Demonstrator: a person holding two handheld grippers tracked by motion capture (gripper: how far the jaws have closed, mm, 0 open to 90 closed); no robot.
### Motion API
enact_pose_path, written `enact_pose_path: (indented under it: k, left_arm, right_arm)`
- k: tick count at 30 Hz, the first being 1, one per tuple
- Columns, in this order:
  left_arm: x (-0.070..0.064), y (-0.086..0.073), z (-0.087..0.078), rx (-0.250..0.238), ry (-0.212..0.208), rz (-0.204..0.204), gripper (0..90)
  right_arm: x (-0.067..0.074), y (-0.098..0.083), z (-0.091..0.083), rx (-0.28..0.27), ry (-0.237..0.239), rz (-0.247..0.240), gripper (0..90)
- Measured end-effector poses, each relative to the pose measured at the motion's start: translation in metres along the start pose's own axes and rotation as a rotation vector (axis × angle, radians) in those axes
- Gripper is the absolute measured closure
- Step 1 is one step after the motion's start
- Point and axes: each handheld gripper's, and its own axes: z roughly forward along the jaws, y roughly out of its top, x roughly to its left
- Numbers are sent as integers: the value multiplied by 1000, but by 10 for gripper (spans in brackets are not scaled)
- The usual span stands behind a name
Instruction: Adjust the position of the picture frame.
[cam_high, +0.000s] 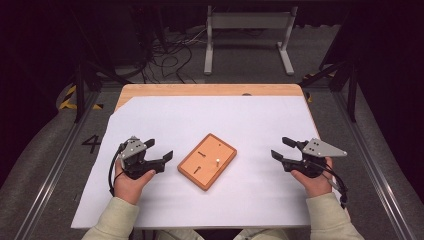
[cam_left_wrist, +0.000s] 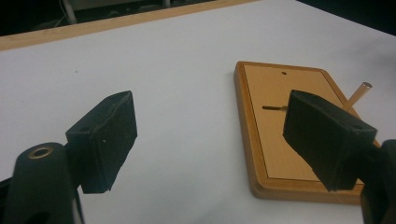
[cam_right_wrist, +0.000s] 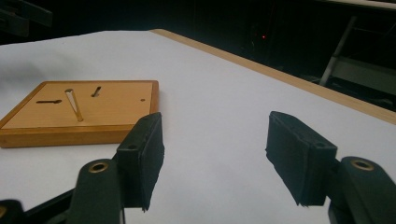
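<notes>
A small wooden board (cam_high: 207, 160) lies in the middle of the white sheet, turned at an angle. One pale peg (cam_high: 218, 161) stands upright in it, and two dark slots and a small hole mark its top. My left gripper (cam_high: 161, 151) rests to the board's left, open, nothing between its jaws. My right gripper (cam_high: 283, 148) rests to the board's right, also open and empty. The left gripper view has the board (cam_left_wrist: 275, 121) ahead on the right with the peg (cam_left_wrist: 358, 93) behind the right jaw. In the right gripper view the board (cam_right_wrist: 84, 109) and peg (cam_right_wrist: 74, 104) lie far left.
A white sheet (cam_high: 250, 120) covers most of the wooden table (cam_high: 200, 90). Behind the table stand a metal frame (cam_high: 247, 30) and loose cables (cam_high: 170, 55) on the floor. Aluminium rails (cam_high: 372, 165) run along both sides.
</notes>
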Motion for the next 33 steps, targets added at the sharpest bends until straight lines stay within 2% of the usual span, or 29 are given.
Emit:
enact_pose_path:
  k: [3,7,13,15,16,17,18,22,26,29,33]
  left_arm:
    - [-1,0,0,13,-9,-10,178]
    - [-3,1,0,9,-11,-4,178]
    - [-2,-1,-1,16,-2,-5,190]
    - [-2,0,-2,12,12,0,259]
    - [-2,0,-3,7,22,4,259]
    - [-2,0,-4,-1,4,5,309]
    - [-3,0,-5,5,-8,15,399]
    - [-4,0,-5,36,4,23,454]
    - [-3,0,-6,73,-41,23,649]
    - [-3,1,-6,98,-55,11,757]
    - [-2,1,-6,127,-72,21,894]
  right_arm:
    - [0,0,0,23,-3,8,381]
    - [0,0,3,39,7,19,412]
    - [1,2,5,63,12,10,470]
    - [2,3,5,77,7,6,484]
    - [3,3,5,77,12,8,493]
    - [3,3,5,80,13,9,498]
    - [3,3,5,80,12,10,501]
    - [2,4,5,80,12,11,512]
    - [2,4,5,81,17,11,513]
    - [2,4,5,86,18,15,510]
    - [2,4,4,87,18,19,510]
